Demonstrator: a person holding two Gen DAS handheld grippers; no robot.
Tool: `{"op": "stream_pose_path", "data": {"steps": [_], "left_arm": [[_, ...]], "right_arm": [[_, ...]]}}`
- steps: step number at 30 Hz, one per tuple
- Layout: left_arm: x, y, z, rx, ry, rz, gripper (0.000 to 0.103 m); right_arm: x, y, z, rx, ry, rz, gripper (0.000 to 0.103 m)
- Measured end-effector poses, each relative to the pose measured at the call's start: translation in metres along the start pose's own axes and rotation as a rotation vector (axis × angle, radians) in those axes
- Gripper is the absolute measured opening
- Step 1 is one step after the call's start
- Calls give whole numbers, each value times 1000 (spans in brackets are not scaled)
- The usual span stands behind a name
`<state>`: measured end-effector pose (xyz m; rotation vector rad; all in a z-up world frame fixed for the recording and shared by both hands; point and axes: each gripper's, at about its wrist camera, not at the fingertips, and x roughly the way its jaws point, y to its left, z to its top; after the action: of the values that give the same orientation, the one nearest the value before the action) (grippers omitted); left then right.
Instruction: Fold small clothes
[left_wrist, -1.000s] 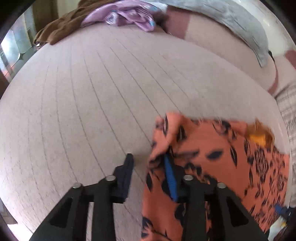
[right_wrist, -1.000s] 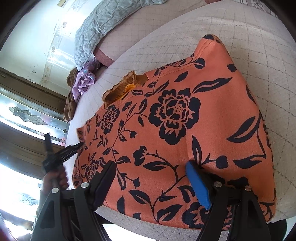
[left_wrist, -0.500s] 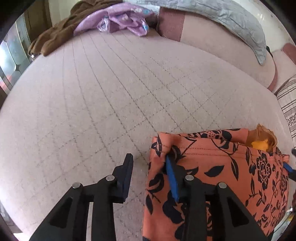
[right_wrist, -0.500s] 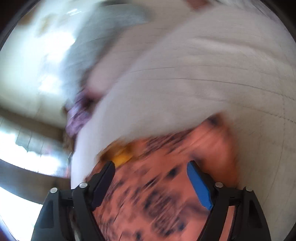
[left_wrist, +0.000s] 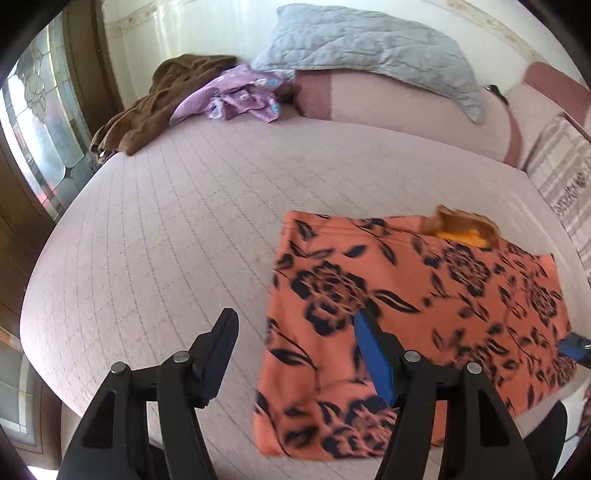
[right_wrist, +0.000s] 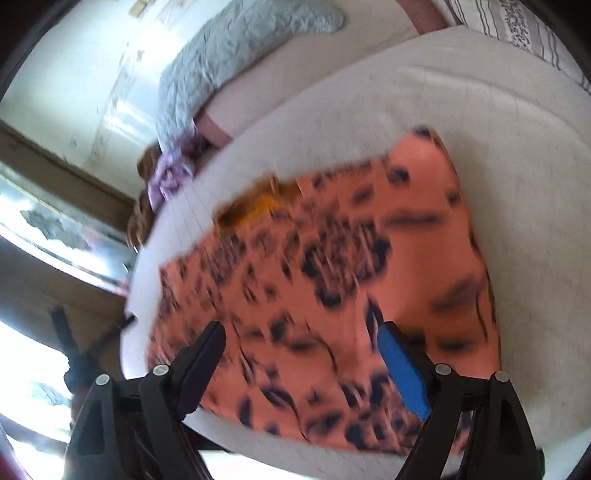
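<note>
An orange garment with a black flower print (left_wrist: 413, 306) lies folded flat on the pale quilted bed (left_wrist: 177, 221); an orange-brown collar (left_wrist: 461, 225) sticks out at its far edge. My left gripper (left_wrist: 295, 332) is open and empty, raised above the garment's left edge. In the right wrist view the same garment (right_wrist: 332, 266) is blurred by motion. My right gripper (right_wrist: 299, 332) is open and empty above its near edge. The right gripper's blue pad shows at the right edge of the left wrist view (left_wrist: 572, 349).
A brown cloth (left_wrist: 147, 107), a purple garment (left_wrist: 240, 96) and a grey quilted pillow (left_wrist: 369, 48) lie at the head of the bed. A striped pillow (left_wrist: 565, 177) sits at the right. A stained-glass window (left_wrist: 40, 122) is at the left.
My left gripper has let go of the garment's corner and lifted back; the cloth now lies flat. My right gripper has swung and pulled back, still open.
</note>
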<state>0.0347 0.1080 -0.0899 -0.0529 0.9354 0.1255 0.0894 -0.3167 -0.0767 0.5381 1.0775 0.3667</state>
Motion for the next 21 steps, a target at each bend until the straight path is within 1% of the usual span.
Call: {"op": "stream_pose_path", "data": {"steps": [2,3,4,5,7,8,9,10,11,12,13,14,17,19,21], "left_arm": [[-1,-9,-3,8,6,-12,66],[-5,-10,-5,9,-5,-18,66],[-17,-10,-9,9,-11,-17,66],[-20,-12,-11,14,-18,-15,66],[-25,-17,-15,18,-20,-19,66],[-25,-19,-16,17,-16,-22,66],[-27,-20,-18,15,-13,-24,66],[-27,-22,-20,13,-11,-29,66],[-28,-23,-21,14,-8,-30,66],[-29,-24,-22,17,-6,-28,66],[-32,-24,-24,20,-10,-28,66],[-35,-24,-26,21,-22,-27,66],[-32,-24,-27,11,-11,-13,66],[-29,-27,-30,-8,1,-25,66],[-27,-32,-33,-6,6,-39,66]], "right_arm": [[5,-10,-7,25,11,-16,87],[0,-10,-10,53,-2,-11,87],[-4,-8,-11,55,-10,-20,87],[-10,0,-11,32,-25,-31,87],[-22,16,-14,-22,-68,-5,87],[-24,21,-15,-34,-77,21,89],[-23,21,-16,-37,-78,41,91],[-18,17,-17,-28,-70,39,91],[-10,8,-17,-5,-52,8,91],[0,-4,-18,51,-12,-53,91],[4,-16,-21,125,7,-46,91],[-5,-18,-26,160,-36,10,91],[-24,-6,-35,128,-83,45,91],[-34,-8,-53,172,-102,97,91],[-33,-22,-75,255,-89,139,91]]}}
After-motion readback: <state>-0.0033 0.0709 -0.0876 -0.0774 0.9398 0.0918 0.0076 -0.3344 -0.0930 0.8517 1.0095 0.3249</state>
